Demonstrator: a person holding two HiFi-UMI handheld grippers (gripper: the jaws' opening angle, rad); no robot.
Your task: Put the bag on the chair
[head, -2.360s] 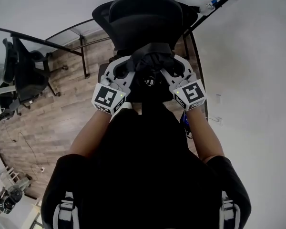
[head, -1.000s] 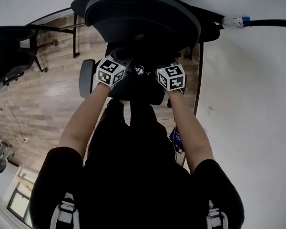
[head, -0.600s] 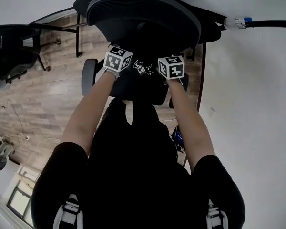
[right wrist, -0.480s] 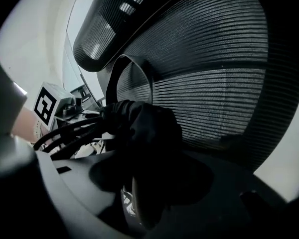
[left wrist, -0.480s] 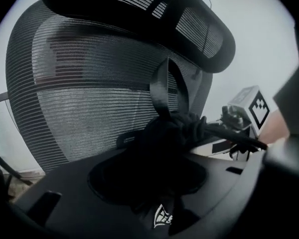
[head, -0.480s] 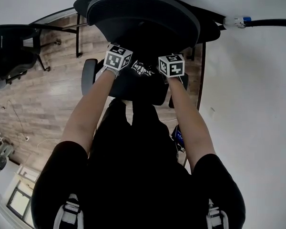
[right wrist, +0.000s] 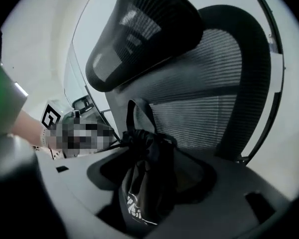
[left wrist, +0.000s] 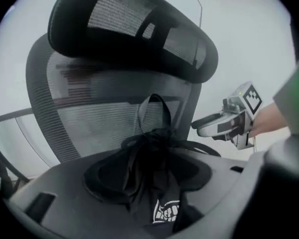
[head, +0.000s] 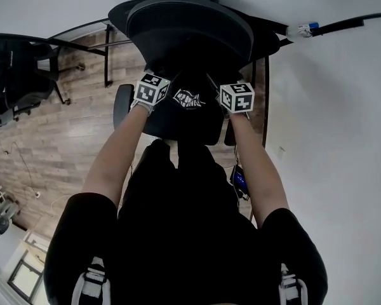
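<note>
left gripper (head: 156,82) and right gripper (head: 232,90) have just been opening, jaws now wide and holding nothing, while the bag (head: 189,99) rests mid-frame on the chair (head: 192,127) seat between them, so placement looks done.

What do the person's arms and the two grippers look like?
The left gripper and right gripper have light grey bodies. Each carries a white cube with black square markers. The person wears black short sleeves.

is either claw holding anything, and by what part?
Nothing is held. The left claw and the right claw have just been opening and stand wide. The black bag sits on the chair seat, clamped by neither.
</note>
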